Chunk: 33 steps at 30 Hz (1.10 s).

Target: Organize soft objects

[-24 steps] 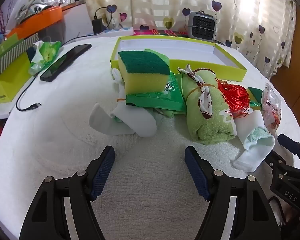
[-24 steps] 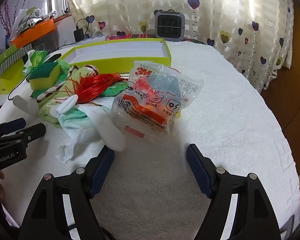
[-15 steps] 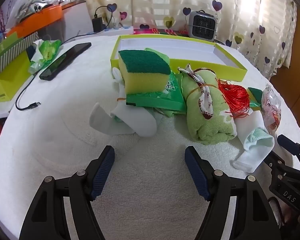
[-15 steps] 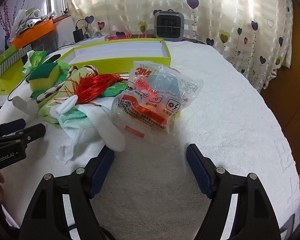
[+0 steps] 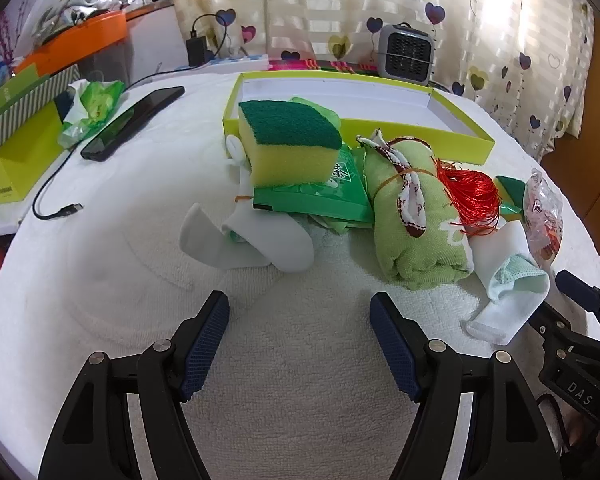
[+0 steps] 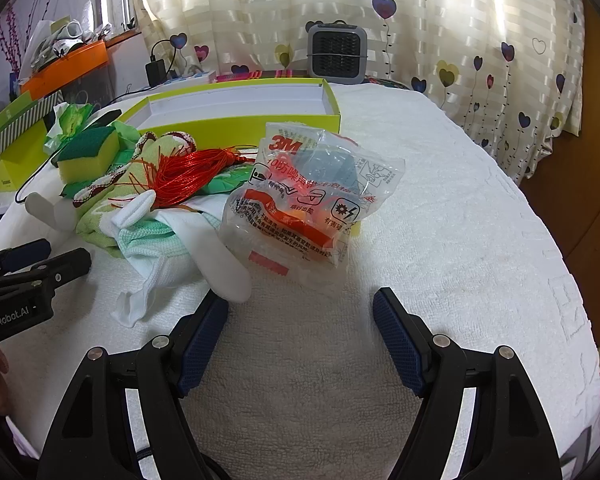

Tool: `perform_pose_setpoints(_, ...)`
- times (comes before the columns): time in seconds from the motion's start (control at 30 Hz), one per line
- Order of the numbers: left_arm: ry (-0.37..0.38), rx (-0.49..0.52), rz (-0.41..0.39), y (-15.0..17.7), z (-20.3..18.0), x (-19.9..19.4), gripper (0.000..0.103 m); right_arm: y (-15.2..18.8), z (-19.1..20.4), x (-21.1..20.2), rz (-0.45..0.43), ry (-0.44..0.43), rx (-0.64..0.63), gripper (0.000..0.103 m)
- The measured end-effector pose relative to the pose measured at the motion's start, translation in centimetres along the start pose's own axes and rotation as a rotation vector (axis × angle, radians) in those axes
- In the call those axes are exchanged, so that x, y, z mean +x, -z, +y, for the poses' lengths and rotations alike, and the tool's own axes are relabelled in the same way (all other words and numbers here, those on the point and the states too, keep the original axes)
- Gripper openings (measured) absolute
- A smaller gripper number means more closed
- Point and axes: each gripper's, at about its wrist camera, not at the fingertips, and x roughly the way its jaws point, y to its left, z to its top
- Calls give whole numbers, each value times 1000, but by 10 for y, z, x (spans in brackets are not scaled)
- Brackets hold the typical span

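We held both tools low over the white towel-covered tabletop [image 5: 100,264], side by side near its front edge. Our left gripper [image 5: 300,338] pointed at the pile with its jaws spread wide and nothing between them. Our right gripper [image 6: 300,334] was likewise wide open and empty, its left finger [image 6: 204,332] just under the toe of a white sock [image 6: 216,252]; whether they touched, we could not tell.

Toward the back edge lay the lime-green box [image 5: 466,142], shallow and open, its white floor bare as far as we could see.

The soft things lay heaped on the towel in front of the box, none inside it. The rolled green towel [image 5: 416,232], bound with a patterned cord, sat mid-pile. Left of it the yellow-and-green sponge [image 5: 292,148] rested on a green packet [image 5: 320,196]. Another white sock [image 5: 260,236] lay in front of those. A red tassel [image 5: 470,196] draped over the roll's right side, and a clear 3M bag [image 6: 308,200] lay at the pile's right end.
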Motion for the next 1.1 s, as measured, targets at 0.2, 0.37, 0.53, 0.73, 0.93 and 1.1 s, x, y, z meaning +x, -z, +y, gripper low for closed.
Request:
perform_pose_setpoints(0.2,1,1,0,0,1,0,72,0,0,0,-1,1,0,75)
perform_pose_setpoints(0.37,1,0,-1,-1,2,0,73,0,1,0,-2,1,1,75)
perform_pose_setpoints(0.53,-1,2,-1,-1,2,-1,73,0,1,0,-3,1,1,75)
perform_pose_setpoints(0.73,0,2,-2,0,2,0,73,0,0,0,-3,1,1,75)
perform_pose_setpoints(0.93,-1,2,-2,0,2,-1,73,0,1,0,-4,1,1,75)
perform_pose_setpoints(1.1,-1,1,-2,0,1,0,73,0,0,0,-4,1,1,75)
